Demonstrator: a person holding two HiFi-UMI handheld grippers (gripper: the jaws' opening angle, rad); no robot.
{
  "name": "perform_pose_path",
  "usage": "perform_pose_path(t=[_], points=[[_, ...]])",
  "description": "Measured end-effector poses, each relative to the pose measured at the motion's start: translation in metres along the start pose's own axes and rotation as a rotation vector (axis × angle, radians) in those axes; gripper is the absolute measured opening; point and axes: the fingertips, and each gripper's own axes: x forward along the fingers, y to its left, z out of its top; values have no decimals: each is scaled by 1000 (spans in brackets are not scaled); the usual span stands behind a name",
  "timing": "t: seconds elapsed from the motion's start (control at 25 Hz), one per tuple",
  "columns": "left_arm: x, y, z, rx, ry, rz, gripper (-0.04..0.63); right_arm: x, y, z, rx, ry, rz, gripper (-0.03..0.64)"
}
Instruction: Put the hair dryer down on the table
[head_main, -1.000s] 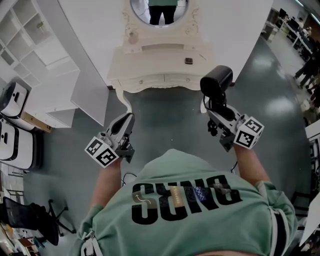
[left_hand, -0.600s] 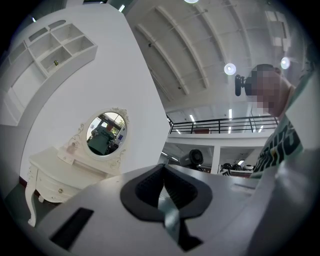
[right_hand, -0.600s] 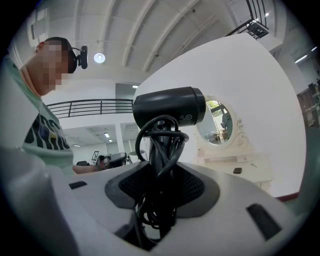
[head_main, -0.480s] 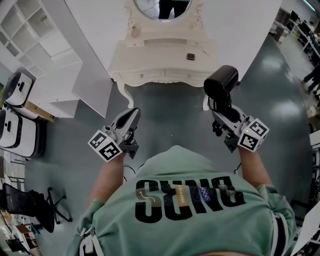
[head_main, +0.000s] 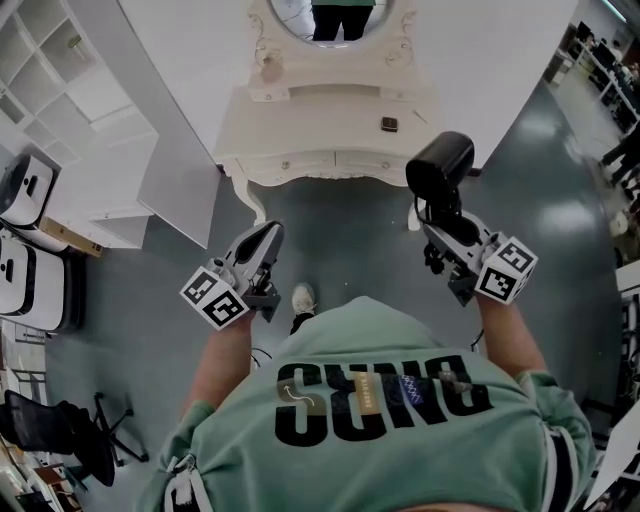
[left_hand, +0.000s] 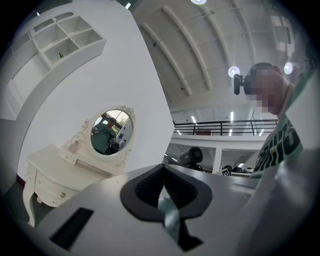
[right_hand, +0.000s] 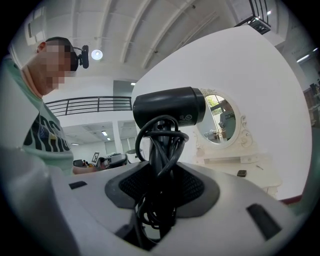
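A black hair dryer (head_main: 438, 167) (right_hand: 169, 107) stands up out of my right gripper (head_main: 437, 222) (right_hand: 161, 186), which is shut on its handle and the cord wrapped round it. The dryer hangs over the grey floor, just in front of the right end of the white dressing table (head_main: 300, 125) (right_hand: 250, 167). My left gripper (head_main: 268, 238) (left_hand: 162, 186) is held over the floor at the left, its jaws together with nothing between them. The table also appears far off at the left in the left gripper view, white dressing table (left_hand: 50, 172).
An oval mirror (head_main: 330, 15) (left_hand: 109, 131) stands at the back of the table. A small dark object (head_main: 389, 124) lies on the tabletop at the right. White shelves (head_main: 60, 90) stand at the left. A black chair (head_main: 50, 430) is at the lower left.
I have stepped a little towards the dressing table; a shoe now shows below. Both grippers sit slightly farther forward, and the right one still holds the dryer.
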Motion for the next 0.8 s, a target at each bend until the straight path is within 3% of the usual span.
perform_pose_path(t=[0.52,0.8], points=[[38,226,97,-46,45,-91,11,212,-62,55,37,-74,-101,155],[58,310,118,-71,79,-122,11,289,-99,67,50,-81,-147,155]])
